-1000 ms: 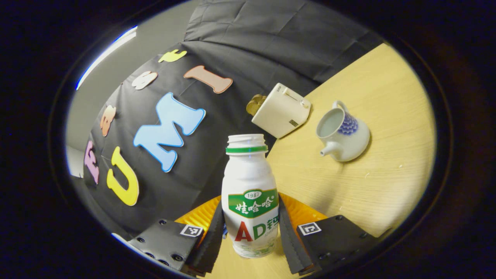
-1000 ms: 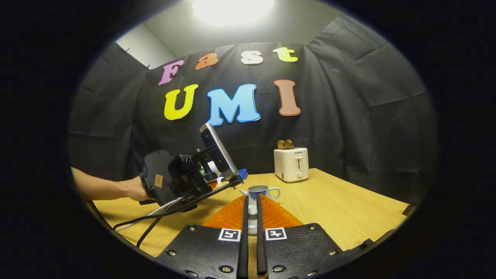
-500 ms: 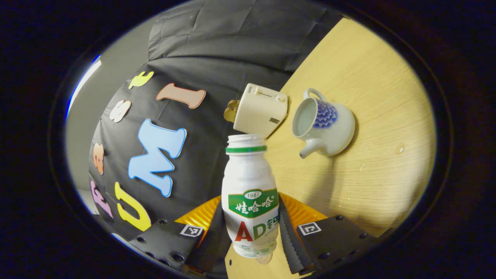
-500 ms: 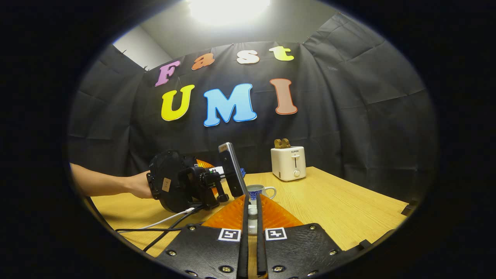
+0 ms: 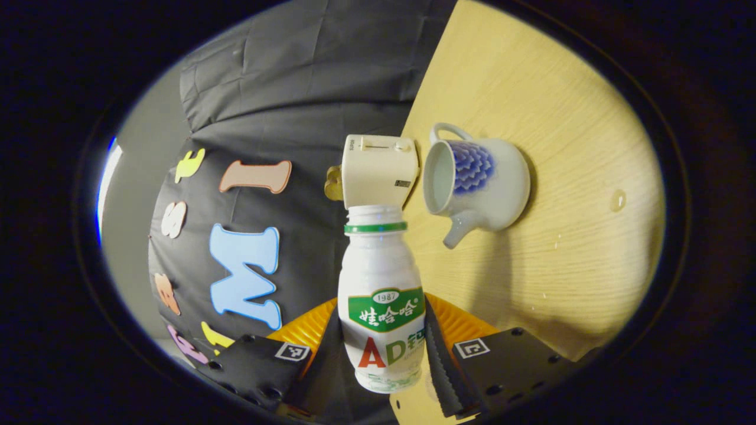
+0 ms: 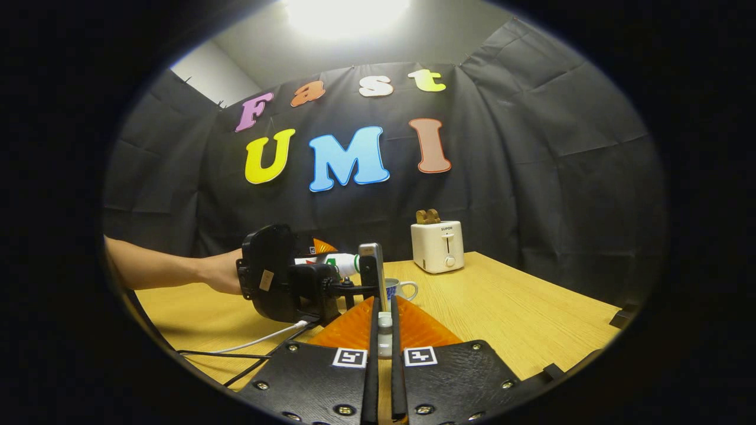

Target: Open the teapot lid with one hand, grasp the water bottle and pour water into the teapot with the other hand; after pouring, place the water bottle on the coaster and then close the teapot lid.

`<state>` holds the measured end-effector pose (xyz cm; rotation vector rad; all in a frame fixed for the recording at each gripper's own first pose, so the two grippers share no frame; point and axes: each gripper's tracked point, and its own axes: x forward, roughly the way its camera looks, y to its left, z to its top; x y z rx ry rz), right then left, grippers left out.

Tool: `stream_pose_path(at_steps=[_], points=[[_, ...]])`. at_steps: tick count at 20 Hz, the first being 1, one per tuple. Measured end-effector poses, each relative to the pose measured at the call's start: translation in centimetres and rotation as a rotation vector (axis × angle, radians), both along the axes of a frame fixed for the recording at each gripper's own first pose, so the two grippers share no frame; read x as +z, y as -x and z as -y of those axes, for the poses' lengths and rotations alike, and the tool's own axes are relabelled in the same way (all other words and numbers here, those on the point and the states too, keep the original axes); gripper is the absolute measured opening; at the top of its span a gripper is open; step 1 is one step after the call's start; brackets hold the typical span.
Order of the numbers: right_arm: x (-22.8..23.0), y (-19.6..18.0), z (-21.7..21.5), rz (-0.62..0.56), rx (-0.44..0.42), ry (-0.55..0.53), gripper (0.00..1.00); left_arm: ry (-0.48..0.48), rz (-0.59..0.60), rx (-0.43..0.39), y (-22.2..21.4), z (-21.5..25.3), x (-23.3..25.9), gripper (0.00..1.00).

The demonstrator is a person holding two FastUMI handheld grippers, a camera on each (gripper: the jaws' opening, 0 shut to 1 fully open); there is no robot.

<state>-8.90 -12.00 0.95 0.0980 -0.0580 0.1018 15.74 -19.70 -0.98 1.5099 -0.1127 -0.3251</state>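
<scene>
Now the left claw [image 5: 383, 348], clamped on the water bottle [image 5: 382, 295], should tip its mouth over the open teapot [image 5: 472, 180] at two o'clock. The right claw [image 6: 384, 348] is pressed on the small lid [image 6: 384, 335]; hold it away.

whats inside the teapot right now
In the left gripper view the teapot stands open, no lid on it. Its pale inner wall shows through the mouth; whether water lies at the bottom cannot be told, since the rim hides it.

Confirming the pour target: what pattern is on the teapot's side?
Blue scale-like petal pattern on the white ceramic teapot; clearest in the left gripper view.
</scene>
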Motion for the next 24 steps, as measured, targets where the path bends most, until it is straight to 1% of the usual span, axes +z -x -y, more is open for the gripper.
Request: stream_pose_path(at_steps=[1, 4, 5, 6, 9, 17, 18, 20, 22, 23, 24], points=[[0.0, 0.0, 0.0, 0.000, 0.001, -0.001, 0.08, -0.023, -0.006, 0.002, 0.0, 0.0, -0.2, 0.74], [0.0, 0.0, 0.0, -0.001, 0.004, -0.003, 0.08, -0.077, -0.007, 0.005, -0.2, 0.0, -0.5, 0.74], [0.0, 0.0, 0.0, -0.002, 0.005, -0.004, 0.08, -0.097, -0.005, 0.003, -0.3, 0.2, -0.4, 0.80], [-0.1, 0.0, 0.0, -0.003, 0.005, -0.005, 0.08, -0.123, 0.000, 0.003, -0.1, 0.3, -0.3, 0.74], [-0.1, -0.1, 0.0, -0.003, 0.005, -0.005, 0.08, -0.166, 0.013, -0.006, -0.1, 0.5, -0.2, 0.74], [0.0, -0.1, 0.2, -0.006, 0.004, -0.012, 0.08, -0.230, 0.028, -0.018, -0.1, 0.7, 0.2, 0.74], [0.1, -0.1, 0.2, -0.005, 0.004, -0.013, 0.08, -0.235, 0.030, -0.020, 0.0, 0.8, 0.3, 0.69], [0.0, 0.0, 0.2, -0.004, 0.003, -0.014, 0.08, -0.250, 0.038, -0.020, 0.0, 0.8, 0.5, 0.76], [0.0, -0.1, 0.3, -0.006, 0.003, -0.014, 0.08, -0.259, 0.040, -0.020, 0.0, 0.8, 0.5, 0.74], [0.0, -0.1, 0.3, -0.007, 0.004, -0.016, 0.08, -0.263, 0.041, -0.020, -0.1, 0.8, 0.6, 0.69], [0.0, -0.2, 0.2, -0.007, 0.004, -0.017, 0.08, -0.264, 0.048, -0.021, -0.1, 0.9, 0.7, 0.69]])
